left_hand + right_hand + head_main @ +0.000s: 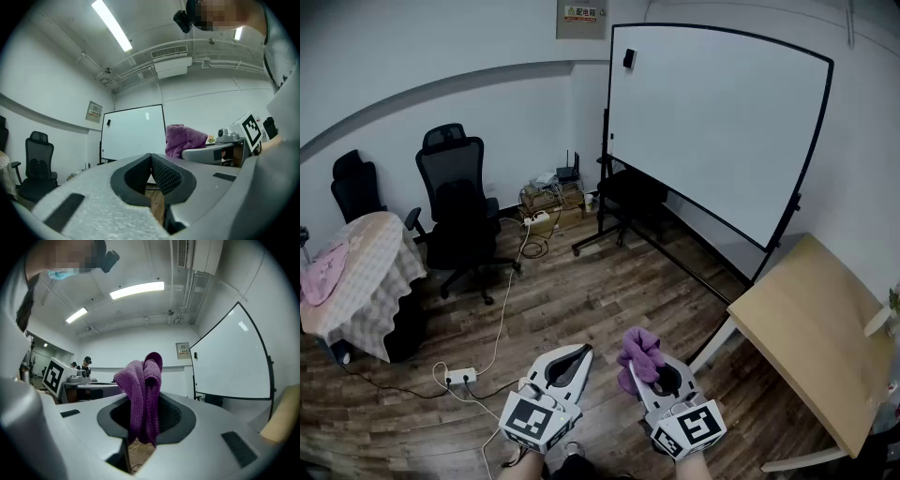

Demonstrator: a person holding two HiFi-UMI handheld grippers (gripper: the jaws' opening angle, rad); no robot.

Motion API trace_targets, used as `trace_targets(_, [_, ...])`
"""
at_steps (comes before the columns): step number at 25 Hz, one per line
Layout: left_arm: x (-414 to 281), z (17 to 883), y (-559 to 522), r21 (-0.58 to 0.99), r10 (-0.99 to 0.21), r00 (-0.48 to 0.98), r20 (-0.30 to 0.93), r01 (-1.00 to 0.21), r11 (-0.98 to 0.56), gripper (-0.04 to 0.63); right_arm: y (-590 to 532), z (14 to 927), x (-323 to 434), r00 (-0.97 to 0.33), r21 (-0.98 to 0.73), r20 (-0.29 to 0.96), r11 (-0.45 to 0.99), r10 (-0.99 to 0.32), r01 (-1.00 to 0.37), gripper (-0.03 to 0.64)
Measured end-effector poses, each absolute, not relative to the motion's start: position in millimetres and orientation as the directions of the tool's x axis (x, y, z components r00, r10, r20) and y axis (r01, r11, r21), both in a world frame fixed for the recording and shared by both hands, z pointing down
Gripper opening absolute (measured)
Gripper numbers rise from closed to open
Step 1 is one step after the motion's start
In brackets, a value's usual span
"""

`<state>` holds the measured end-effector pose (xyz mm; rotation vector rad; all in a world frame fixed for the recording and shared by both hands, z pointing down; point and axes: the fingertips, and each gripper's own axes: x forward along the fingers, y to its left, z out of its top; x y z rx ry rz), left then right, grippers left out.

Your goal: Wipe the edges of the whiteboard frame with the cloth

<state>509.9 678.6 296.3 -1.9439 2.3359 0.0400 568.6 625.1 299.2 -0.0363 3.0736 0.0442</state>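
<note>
Noted purple cloth [140, 394]: fuzzy weave, folded into a bunched wad, standing up above the right gripper [649, 377] and hanging a little below its pads. Located low in the head view, well apart from the whiteboard [717, 122].

Logged whiteboard as white, blank and upright on a floor stand [623, 230], bordered by a thin black frame [814, 141]. Spotted a small dark object [629, 59] stuck near the top left corner.

Found open wood floor [581, 291] between the grippers and the board. Marked a light wooden table [811, 328] close on the right, one corner near the board's lower right edge. Placed a black office chair [455, 202] and a cloth-covered round table [370, 272] off to the left. Saw a white power strip [459, 378] with cable on the floor, left of the left gripper [579, 352].

Read right gripper as clamped on the cloth, jaws pressed against both sides of the fold. Read left gripper as closed, pad tips meeting, nothing between them, clear of the cloth.
</note>
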Motion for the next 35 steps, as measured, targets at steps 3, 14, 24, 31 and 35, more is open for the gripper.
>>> trace_targets(3, [504.5,295.7,674.4,-0.062,-0.980,-0.163,-0.111,-0.983,0.170,0.017,622.5,297.9,562.3,-0.997,0.028,-0.069,0.999,-0.024,-0.026,0.100])
trace_targets(14, [463.0,294.1,663.2,-0.071,-0.979,-0.172,-0.109,-0.981,0.180,0.017,613.0,299.1,525.3,-0.997,0.025,-0.062,0.999,-0.037,-0.039,0.100])
trace_targets(24, [414.5,294.4,666.6,-0.115,-0.988,-0.110,-0.110,-0.986,0.123,0.017,620.9,299.6,469.5,-0.995,0.035,-0.077,0.997,-0.063,-0.066,0.109])
trace_targets(31, [386.3,296.2,668.4,-0.105,-0.992,-0.070,-0.108,-0.991,0.082,0.017,628.5,302.6,436.8,-0.994,0.035,-0.075,0.996,-0.075,-0.078,0.110])
trace_targets(35, [377.5,298.5,658.6,-0.075,-0.993,-0.053,-0.104,-0.995,0.061,0.017,619.9,301.2,424.0,-0.995,0.037,-0.072,0.996,-0.072,-0.075,0.110])
